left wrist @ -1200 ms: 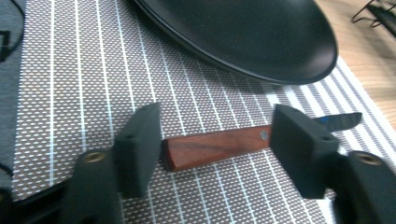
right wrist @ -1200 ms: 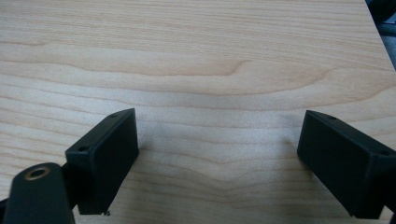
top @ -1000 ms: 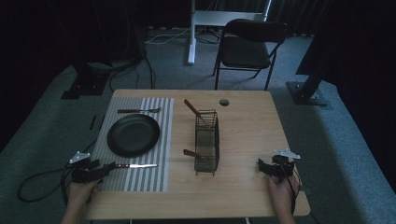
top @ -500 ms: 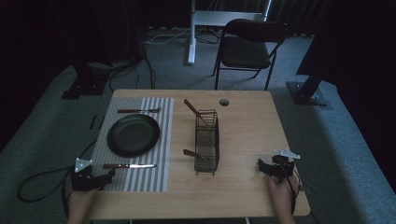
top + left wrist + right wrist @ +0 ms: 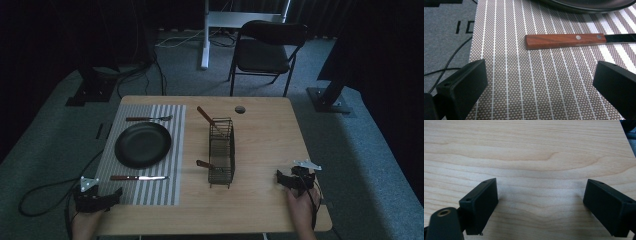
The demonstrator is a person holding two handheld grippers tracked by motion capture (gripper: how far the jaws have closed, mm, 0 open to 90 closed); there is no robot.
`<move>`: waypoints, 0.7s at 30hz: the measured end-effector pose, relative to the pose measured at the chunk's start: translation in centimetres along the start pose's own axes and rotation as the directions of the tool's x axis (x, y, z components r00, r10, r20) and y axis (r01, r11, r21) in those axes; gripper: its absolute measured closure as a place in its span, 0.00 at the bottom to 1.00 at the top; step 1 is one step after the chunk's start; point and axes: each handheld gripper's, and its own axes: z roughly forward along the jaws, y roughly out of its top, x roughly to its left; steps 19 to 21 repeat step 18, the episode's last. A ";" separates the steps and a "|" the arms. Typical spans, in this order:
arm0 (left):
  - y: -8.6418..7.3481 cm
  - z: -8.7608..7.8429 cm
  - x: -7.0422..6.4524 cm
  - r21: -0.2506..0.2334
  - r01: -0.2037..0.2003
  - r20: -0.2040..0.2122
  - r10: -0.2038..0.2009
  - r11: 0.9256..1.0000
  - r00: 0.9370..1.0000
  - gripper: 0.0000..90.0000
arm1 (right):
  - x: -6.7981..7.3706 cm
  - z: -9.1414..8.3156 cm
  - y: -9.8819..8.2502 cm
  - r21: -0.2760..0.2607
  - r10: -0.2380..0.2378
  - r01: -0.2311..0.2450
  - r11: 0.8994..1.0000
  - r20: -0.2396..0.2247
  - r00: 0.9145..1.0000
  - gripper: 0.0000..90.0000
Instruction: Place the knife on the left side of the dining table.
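the knife lies flat on the striped placemat, near its front edge, wooden handle toward the left tongs and just beyond them — apart, not touching. these tongs have just been opening and stand spread wide with nothing between, at the surface's front left corner, where the mat ends and grey carpet begins. the right tongs are spread too, on bare wood near the front right edge, with open room around them. a black plate sits just behind the knife, a wire basket mid-surface. beyond — a dark folding chair.
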 end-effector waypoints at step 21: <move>-0.9 -0.5 -0.4 -0.015 0.008 -0.070 -0.009 1.000 0.998 0.00 | 0.0 0.0 0.0 0.001 0.001 -0.001 1.000 0.000 1.000 0.13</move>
